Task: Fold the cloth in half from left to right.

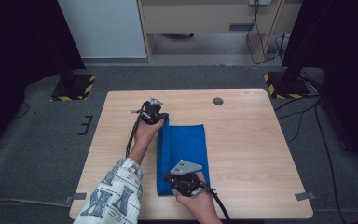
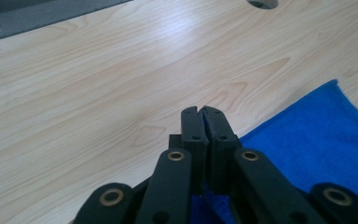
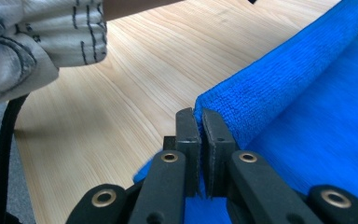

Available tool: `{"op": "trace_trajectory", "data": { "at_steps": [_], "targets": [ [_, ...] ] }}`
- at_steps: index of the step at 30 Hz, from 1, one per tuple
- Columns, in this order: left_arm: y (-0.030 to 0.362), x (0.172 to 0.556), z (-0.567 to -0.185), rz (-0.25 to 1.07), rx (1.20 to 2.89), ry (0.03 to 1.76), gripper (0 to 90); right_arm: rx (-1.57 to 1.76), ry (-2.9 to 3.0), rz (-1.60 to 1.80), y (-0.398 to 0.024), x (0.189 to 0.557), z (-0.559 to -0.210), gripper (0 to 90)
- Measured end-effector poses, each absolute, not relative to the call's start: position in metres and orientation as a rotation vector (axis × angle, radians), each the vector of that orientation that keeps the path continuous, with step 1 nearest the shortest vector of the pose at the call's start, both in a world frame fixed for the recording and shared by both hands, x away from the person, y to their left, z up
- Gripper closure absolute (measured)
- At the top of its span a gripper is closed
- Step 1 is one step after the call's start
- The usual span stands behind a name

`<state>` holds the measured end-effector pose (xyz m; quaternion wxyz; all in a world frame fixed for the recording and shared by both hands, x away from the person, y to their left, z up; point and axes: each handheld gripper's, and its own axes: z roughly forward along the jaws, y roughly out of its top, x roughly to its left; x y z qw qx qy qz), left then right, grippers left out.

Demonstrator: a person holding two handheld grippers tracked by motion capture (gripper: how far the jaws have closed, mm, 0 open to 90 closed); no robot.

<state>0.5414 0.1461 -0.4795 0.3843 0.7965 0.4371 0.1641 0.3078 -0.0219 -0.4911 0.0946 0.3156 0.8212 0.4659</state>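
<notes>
**Both grippers clamped on one edge of the blue towel**

Right now the person is holding a gripper in each hand over a light wooden table. A blue towel is lying near the middle of the table, its long side running away from the person, and its left edge is being lifted and rolled over towards the right.

The left gripper is sitting at the towel's far left corner. In the left gripper view its jaws are pressing together on a thin strip of blue cloth, with the rest of the towel spreading out to the right of them.

The right gripper is sitting at the near left corner. In the right gripper view its jaws are pinching the towel's raised edge, which is running up and away as a thick fold. A patterned white sleeve is covering the person's left forearm.
</notes>
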Motion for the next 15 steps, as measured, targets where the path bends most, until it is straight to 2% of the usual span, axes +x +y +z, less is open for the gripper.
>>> {"op": "trace_trajectory", "data": {
  "at_steps": [15],
  "targets": [
    [0.08,0.54,-0.486,0.385,2.109,1.032,87.5,0.993,2.428,1.33,-0.072,0.299,-0.5,86.9]
  ]
}}
